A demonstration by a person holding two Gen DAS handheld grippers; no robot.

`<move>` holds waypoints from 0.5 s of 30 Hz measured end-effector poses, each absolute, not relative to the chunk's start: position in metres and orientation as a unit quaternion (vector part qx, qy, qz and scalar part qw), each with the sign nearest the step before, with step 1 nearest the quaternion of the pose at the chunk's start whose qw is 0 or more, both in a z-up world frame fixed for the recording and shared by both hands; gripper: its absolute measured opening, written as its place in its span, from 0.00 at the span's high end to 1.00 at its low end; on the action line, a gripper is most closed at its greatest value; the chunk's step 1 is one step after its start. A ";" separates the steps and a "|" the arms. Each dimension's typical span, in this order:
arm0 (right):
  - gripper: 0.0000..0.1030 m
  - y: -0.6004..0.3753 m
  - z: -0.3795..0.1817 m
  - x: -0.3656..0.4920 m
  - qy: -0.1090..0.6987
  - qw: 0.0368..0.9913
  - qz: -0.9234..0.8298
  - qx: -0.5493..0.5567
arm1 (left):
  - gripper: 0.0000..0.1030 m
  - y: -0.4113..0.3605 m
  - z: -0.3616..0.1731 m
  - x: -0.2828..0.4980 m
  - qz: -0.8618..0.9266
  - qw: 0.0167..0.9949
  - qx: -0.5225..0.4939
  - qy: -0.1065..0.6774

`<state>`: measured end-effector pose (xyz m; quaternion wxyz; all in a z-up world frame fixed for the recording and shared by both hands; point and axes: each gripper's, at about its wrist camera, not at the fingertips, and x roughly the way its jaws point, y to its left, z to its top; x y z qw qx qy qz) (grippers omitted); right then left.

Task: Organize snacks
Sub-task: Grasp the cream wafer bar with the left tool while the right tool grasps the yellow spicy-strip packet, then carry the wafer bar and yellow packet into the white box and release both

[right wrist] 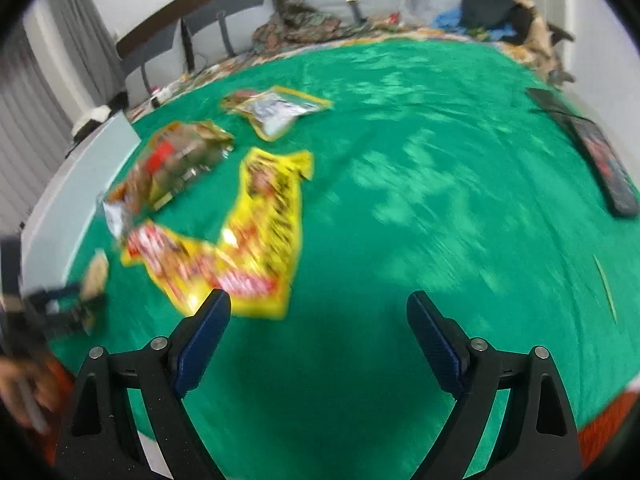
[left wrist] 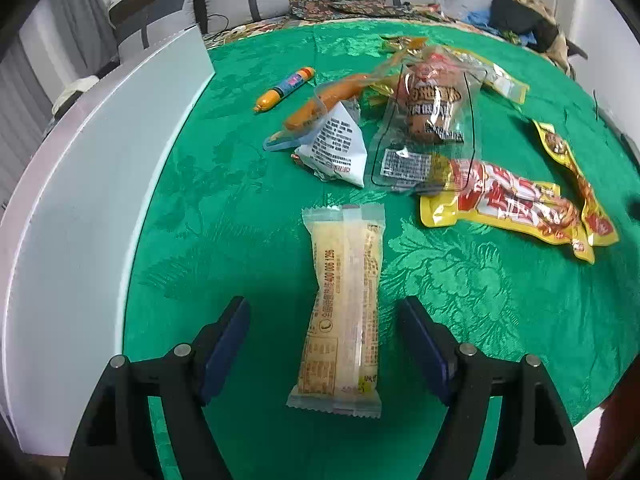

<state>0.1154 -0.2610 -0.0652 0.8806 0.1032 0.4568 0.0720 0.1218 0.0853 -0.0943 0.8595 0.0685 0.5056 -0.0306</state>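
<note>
Snack bar [left wrist: 344, 308] sharp in left view only

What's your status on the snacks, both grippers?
Left gripper open, straddling pale yellow wrapped snack bar, not gripping. Right gripper open, empty, over green tablecloth. Nothing in the way.

We count two yellow snack packs [left wrist: 516, 208], two orange sausages [left wrist: 285, 89], one pale wafer bar [left wrist: 343, 304] and one white triangular packet [left wrist: 340, 148]. We also see one clear bag [left wrist: 432, 116] and one white box [left wrist: 92, 208].
</note>
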 end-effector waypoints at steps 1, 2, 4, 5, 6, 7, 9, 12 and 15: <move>0.13 -0.254 -0.067 0.131 0.471 0.872 0.079 0.109 | 0.38 0.086 -0.094 0.122 -0.033 0.859 0.066 0.506; 0.13 -0.245 -0.074 0.156 0.495 0.857 0.078 0.116 | 0.48 0.086 -0.094 0.123 -0.040 0.860 0.057 0.505; 0.13 -0.230 -0.088 0.189 0.533 0.836 0.055 0.114 | 0.73 0.087 -0.092 0.125 -0.050 0.859 0.039 0.508; 0.14 -0.221 -0.087 0.197 0.526 0.845 0.037 0.091 | 0.74 0.087 -0.092 0.125 -0.046 0.859 0.042 0.508; 0.18 -0.211 -0.088 0.205 0.534 0.842 0.038 0.074 | 0.74 0.087 -0.092 0.124 -0.043 0.861 0.046 0.505; 0.41 -0.198 -0.089 0.211 0.542 0.839 0.034 0.038 | 0.74 0.086 -0.092 0.123 -0.042 0.862 0.045 0.503; 0.51 -0.175 -0.086 0.218 0.545 0.836 0.034 -0.049 | 0.74 0.091 -0.090 0.119 -0.042 0.865 0.030 0.499; 0.64 -0.185 -0.076 0.218 0.548 0.834 0.051 -0.031 | 0.74 0.101 -0.086 0.111 -0.051 0.871 -0.011 0.488; 0.67 -0.226 -0.064 0.209 0.539 0.840 0.038 0.052 | 0.74 0.112 -0.080 0.108 -0.060 0.875 -0.049 0.478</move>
